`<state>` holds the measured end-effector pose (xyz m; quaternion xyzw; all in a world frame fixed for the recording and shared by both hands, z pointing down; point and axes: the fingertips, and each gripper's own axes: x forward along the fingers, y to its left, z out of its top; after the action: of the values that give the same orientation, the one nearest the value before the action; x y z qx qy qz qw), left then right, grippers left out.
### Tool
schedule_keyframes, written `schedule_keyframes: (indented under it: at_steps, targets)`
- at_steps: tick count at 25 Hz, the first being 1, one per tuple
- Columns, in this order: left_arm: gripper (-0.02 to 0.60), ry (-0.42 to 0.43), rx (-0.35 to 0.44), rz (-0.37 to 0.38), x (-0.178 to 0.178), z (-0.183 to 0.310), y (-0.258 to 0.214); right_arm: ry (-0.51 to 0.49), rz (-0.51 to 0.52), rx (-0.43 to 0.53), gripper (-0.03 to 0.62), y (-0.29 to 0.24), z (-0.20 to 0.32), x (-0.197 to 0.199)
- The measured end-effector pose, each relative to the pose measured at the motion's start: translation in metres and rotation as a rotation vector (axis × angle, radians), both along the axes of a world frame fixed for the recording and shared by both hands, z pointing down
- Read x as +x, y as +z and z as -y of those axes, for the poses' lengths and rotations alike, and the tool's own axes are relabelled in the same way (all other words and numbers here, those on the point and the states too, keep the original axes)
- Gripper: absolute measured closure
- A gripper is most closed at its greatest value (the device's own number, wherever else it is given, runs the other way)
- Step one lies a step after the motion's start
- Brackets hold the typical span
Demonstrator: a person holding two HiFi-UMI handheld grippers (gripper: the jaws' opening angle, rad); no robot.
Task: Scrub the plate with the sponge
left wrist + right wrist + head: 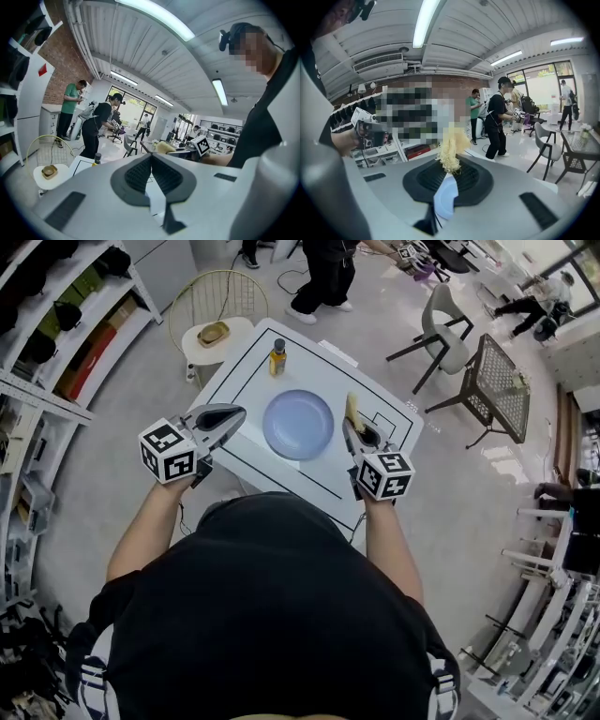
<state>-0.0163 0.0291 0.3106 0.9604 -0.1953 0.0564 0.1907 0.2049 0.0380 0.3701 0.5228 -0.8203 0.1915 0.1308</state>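
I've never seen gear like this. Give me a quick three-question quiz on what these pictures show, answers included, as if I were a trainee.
1. True or false: the sponge is touching the plate.
2. Which claw holds the sponge? A) left claw B) right claw
3. Fill in: beyond the plate, at the far side of the table, stands a ____.

Key: 1 false, the sponge is held apart from the plate, off its right rim. 2 B, and the left claw is shut on nothing. 3 bottle.
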Motion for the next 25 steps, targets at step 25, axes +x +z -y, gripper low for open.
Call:
schedule_keyframes:
  at_steps: [25]
  targets:
    - [0.572,-0.105,-0.042,0.07,-0.016,0.006,0.037,-0.132,-0.279,-0.09,0.557,0.062,0.042,-0.002]
